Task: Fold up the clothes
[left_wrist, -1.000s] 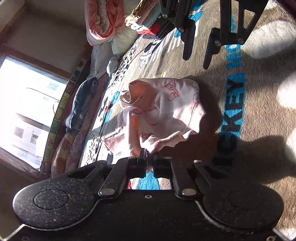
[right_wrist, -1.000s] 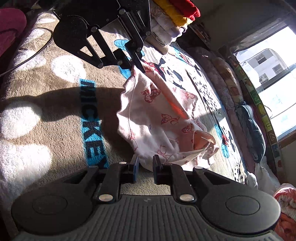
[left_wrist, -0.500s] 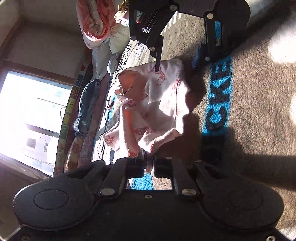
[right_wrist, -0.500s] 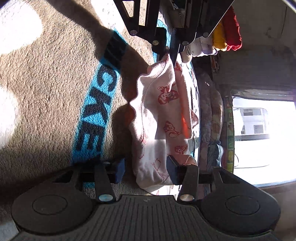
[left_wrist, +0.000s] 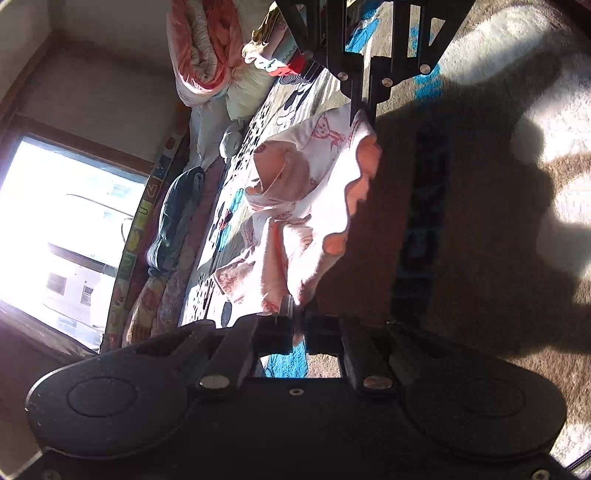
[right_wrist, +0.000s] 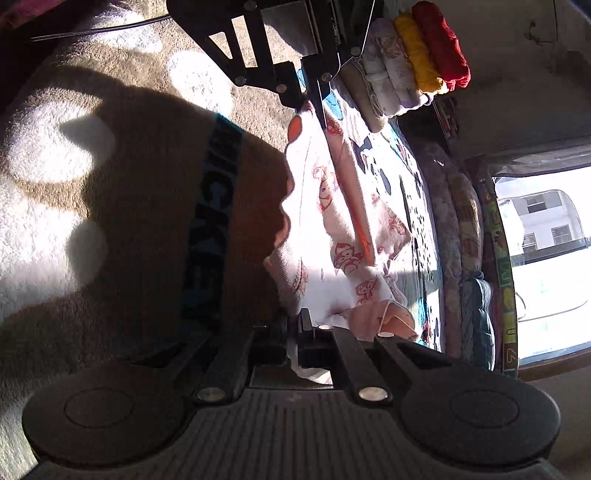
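Note:
A small white garment with pink cartoon prints hangs stretched between both grippers above a brown Mickey blanket. My left gripper is shut on one hem corner, near the bottom of the left wrist view. In that same view the right gripper pinches the opposite corner at the top. In the right wrist view my right gripper is shut on its corner, and the left gripper holds the far end. The hem edge sags in waves between them.
A stack of folded clothes, red, yellow and white, sits at the blanket's far end. Rolled pink bedding and a dark garment lie along the window wall. A cable crosses the blanket's corner.
The right gripper, open around the hem half a second ago, has shut on it. Both grippers now hold the garment stretched and lifted off the blanket.

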Demonstrator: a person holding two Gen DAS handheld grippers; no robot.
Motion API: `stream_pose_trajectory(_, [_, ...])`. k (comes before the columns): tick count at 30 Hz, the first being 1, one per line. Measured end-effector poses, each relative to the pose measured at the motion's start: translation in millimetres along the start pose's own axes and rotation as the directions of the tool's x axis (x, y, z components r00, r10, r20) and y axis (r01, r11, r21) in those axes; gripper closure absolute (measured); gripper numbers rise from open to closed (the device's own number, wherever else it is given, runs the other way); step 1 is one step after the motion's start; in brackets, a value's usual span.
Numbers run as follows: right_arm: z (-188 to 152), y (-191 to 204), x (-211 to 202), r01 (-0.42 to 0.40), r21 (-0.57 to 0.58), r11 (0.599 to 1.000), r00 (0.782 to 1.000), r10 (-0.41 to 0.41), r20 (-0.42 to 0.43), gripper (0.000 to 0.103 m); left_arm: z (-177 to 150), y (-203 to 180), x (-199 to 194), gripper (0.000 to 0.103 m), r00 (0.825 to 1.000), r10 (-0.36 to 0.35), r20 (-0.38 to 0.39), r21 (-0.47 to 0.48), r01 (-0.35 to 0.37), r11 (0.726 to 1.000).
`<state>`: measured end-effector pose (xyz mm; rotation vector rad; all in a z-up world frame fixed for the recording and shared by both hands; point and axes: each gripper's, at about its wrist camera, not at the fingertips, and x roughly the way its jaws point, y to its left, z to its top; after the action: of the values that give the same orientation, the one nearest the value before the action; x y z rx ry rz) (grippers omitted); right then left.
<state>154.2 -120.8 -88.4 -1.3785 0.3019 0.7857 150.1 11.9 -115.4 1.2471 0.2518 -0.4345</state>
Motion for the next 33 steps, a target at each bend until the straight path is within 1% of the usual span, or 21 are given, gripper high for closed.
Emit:
stream_pose_trajectory(5, [8, 31, -16, -0.06, -0.037, 0.998, 0.998, 0.06, 0.0, 0.097, 0, -32, -20, 0.099, 0.999, -0.039, -0.001, 0.068, 0.039, 0.997])
stream_pose_trajectory(8, [14, 50, -25, -0.093, -0.06, 0.994, 0.996, 0.093, 0.001, 0.097, -1, -49, -34, 0.099, 0.998, -0.06, -0.006, 0.085, 0.06, 0.995])
stream_pose_trajectory(11, [18, 63, -31, -0.116, -0.055, 0.992, 0.993, 0.117, 0.002, 0.097, -3, -46, -39, 0.099, 0.996, -0.087, -0.024, 0.015, 0.087, 0.996])
stream_pose_trajectory(13, [22, 69, -33, -0.116, -0.047, 0.992, 0.993, 0.115, -0.005, 0.096, -5, -43, -43, 0.099, 0.994, -0.105, -0.035, -0.031, 0.104, 0.994])
stream_pose_trajectory(18, [25, 69, -42, -0.105, 0.032, 0.994, 0.995, 0.104, 0.007, 0.096, -8, -37, -53, 0.099, 0.986, -0.153, -0.06, -0.149, 0.143, 0.979])
stream_pose_trajectory(21, [25, 64, -58, -0.111, 0.11, 0.988, 0.993, 0.106, 0.047, 0.096, -10, -33, -59, 0.099, 0.981, -0.183, -0.071, -0.218, 0.164, 0.962])
stream_pose_trajectory(22, [24, 59, -63, -0.112, 0.171, 0.979, 0.993, 0.103, 0.064, 0.095, -10, -32, -60, 0.099, 0.978, -0.193, -0.075, -0.242, 0.17, 0.955])
stream_pose_trajectory(24, [20, 47, -72, -0.117, 0.306, 0.945, 0.991, 0.09, 0.1, 0.092, -12, -30, -64, 0.098, 0.974, -0.213, -0.081, -0.287, 0.182, 0.94])
stream_pose_trajectory(25, [17, 39, -75, -0.123, 0.393, 0.912, 0.989, 0.081, 0.12, 0.087, -12, -28, -66, 0.098, 0.971, -0.223, -0.083, -0.31, 0.188, 0.932])
stream_pose_trajectory(26, [11, 27, -76, -0.133, 0.511, 0.849, 0.987, 0.067, 0.145, 0.083, -13, -27, -68, 0.097, 0.969, -0.234, -0.086, -0.334, 0.193, 0.923])
stream_pose_trajectory(27, [3, 15, -76, -0.146, 0.627, 0.765, 0.984, 0.049, 0.169, 0.081, -14, -18, -66, 0.097, 0.967, -0.24, -0.088, -0.4, 0.187, 0.898])
stream_pose_trajectory(28, [-7, 3, -75, -0.166, 0.736, 0.657, 0.98, 0.029, 0.195, 0.074, -15, -10, -63, 0.097, 0.965, -0.247, -0.087, -0.463, 0.181, 0.868])
stream_pose_trajectory(29, [-20, -7, -72, -0.191, 0.829, 0.525, 0.975, 0.004, 0.222, 0.071, -16, -1, -61, 0.097, 0.963, -0.255, -0.086, -0.525, 0.173, 0.833])
stream_pose_trajectory(30, [-32, -12, -68, -0.221, 0.891, 0.396, 0.969, -0.017, 0.248, 0.065, -17, 9, -56, 0.095, 0.961, -0.266, -0.081, -0.593, 0.168, 0.787])
stream_pose_trajectory(31, [-45, -16, -63, -0.253, 0.931, 0.263, 0.961, -0.039, 0.272, 0.062, -17, 18, -51, 0.094, 0.958, -0.277, -0.075, -0.658, 0.161, 0.736])
stream_pose_trajectory(32, [-55, -18, -58, -0.271, 0.95, 0.153, 0.957, -0.062, 0.283, 0.061, -17, 26, -46, 0.091, 0.956, -0.286, -0.07, -0.706, 0.155, 0.691])
stream_pose_trajectory(33, [-64, -18, -52, -0.293, 0.954, 0.063, 0.951, -0.083, 0.298, 0.06, -17, 34, -41, 0.083, 0.953, -0.295, -0.065, -0.752, 0.147, 0.643])
